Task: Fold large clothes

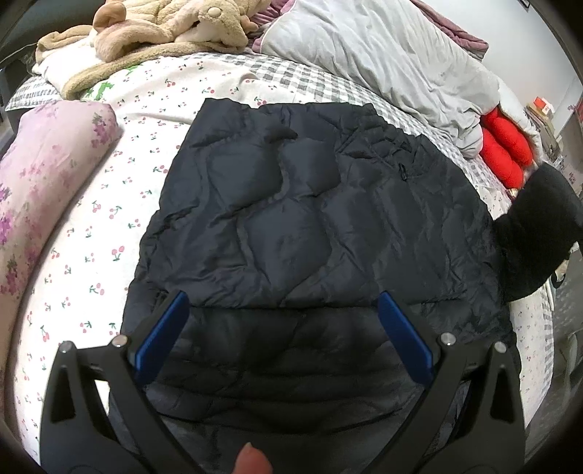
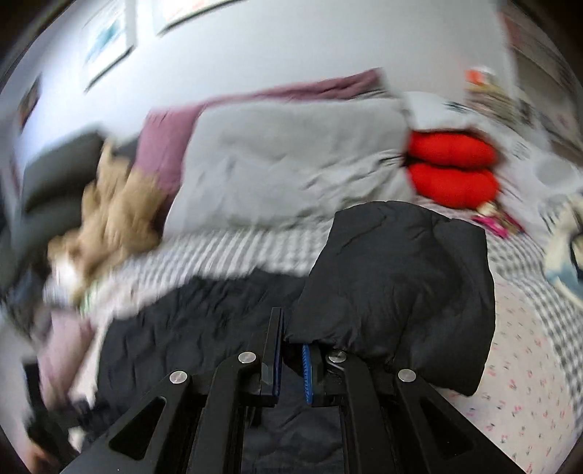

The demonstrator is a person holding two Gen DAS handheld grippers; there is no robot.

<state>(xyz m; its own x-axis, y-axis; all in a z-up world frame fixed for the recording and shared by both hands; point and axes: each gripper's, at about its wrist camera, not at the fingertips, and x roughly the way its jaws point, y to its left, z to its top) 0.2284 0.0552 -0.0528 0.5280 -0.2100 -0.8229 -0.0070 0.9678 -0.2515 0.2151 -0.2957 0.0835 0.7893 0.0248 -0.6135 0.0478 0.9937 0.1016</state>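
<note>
The black quilted puffer jacket [image 1: 309, 218] lies spread on the bed [image 1: 109, 226], straight ahead of and beneath the left hand-held gripper [image 1: 284, 328]. That gripper's blue pads [image 1: 160, 335] stand wide apart above the near part of the jacket, with nothing pinched between them. A fingertip [image 1: 251, 459] shows at the gripper's base.

The right hand-held gripper [image 2: 291, 357] is clamped tight on a fold of the jacket's black fabric [image 2: 400, 284], which bunches up ahead of it and drapes over its right finger. The rest of the jacket lies below and to the left of this gripper. The right view is blurred.

Beyond both grippers a grey duvet [image 1: 382, 54] lies along the far side of the bed, a red cushion [image 1: 506, 146] at its right end. Far left of the left gripper sits a beige plush heap [image 1: 164, 29], and nearer left, a pink floral pillow [image 1: 47, 175].
</note>
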